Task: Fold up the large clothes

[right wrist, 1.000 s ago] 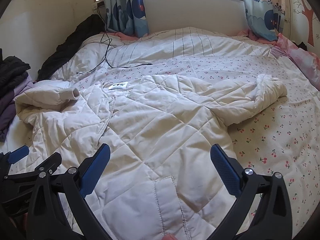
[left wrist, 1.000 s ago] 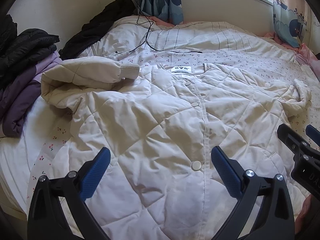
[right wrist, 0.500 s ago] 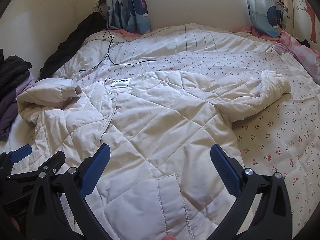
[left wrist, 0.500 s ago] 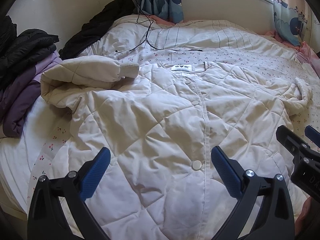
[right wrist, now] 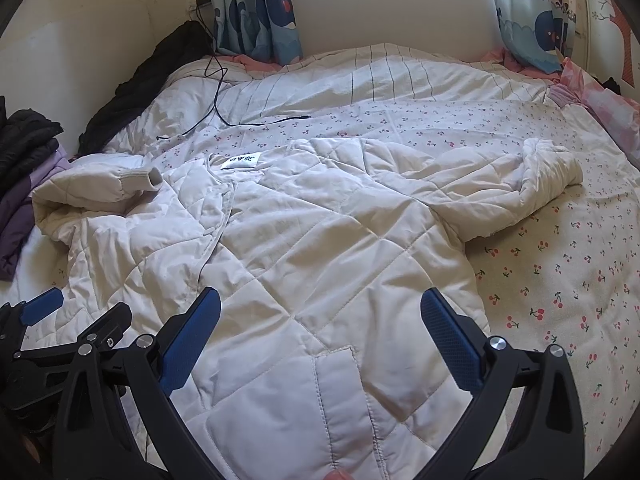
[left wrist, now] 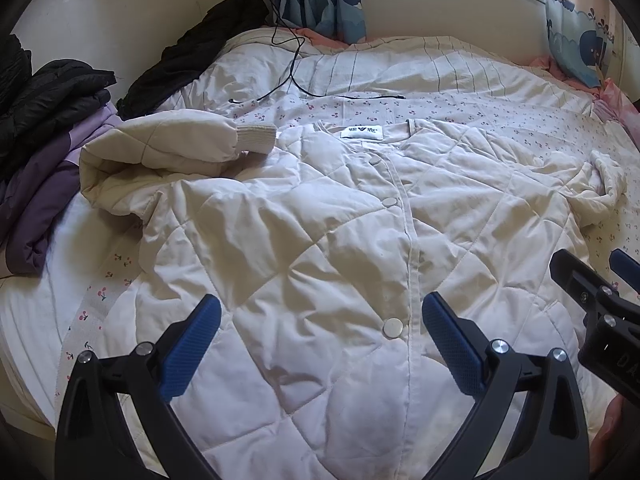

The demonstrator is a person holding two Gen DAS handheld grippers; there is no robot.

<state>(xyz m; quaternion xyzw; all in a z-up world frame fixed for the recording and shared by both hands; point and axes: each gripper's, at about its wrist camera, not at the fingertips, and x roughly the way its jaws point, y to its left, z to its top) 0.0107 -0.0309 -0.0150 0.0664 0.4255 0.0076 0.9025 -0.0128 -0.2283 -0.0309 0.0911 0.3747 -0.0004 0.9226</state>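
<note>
Item: quilted cream jacket (left wrist: 320, 240), lying front up on the bed (right wrist: 560, 280), collar toward the window edge, hem toward us, long axis straight ahead. We hold left gripper (left wrist: 320, 344) and right gripper (right wrist: 320, 336) over the hem, jaws apart, empty. The outstretched sleeve (right wrist: 532, 184) lies nearer the right one.

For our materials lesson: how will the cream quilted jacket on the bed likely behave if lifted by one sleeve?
The quilted jacket looks puffy and creased, so it is probably floppy and light. Its folded sleeve would likely unfold and trail.
</note>
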